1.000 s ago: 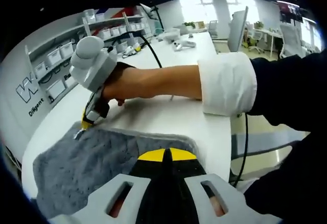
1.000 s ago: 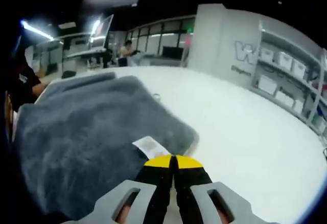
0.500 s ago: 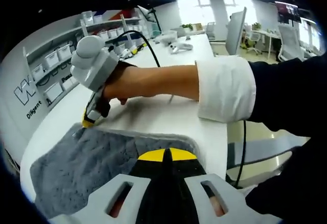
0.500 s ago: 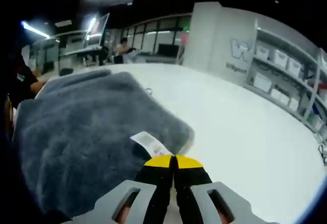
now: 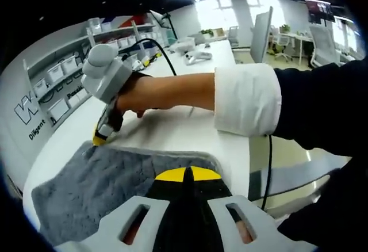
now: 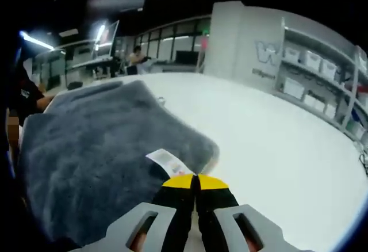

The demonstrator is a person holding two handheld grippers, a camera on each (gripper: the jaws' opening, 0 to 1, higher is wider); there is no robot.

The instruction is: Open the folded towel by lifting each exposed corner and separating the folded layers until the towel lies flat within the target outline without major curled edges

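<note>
A grey fluffy towel lies on the white table. My left gripper is shut, its yellow tips pinching the towel's near edge. The right gripper, held by a hand with a white cuff, reaches in from the right and presses its tip on the towel's far corner. In the right gripper view the towel spreads to the left, with a small white label at its near corner. My right gripper is shut on that corner, just below the label.
Bare white table stretches to the right of the towel. A black cable runs across the far table top, where small devices lie. Shelves with bins line the wall. The table's edge drops off beside my left gripper.
Both views have shifted only slightly. Each gripper stays shut on its part of the towel, and the towel's far corner sits a little lower in the left gripper view.
</note>
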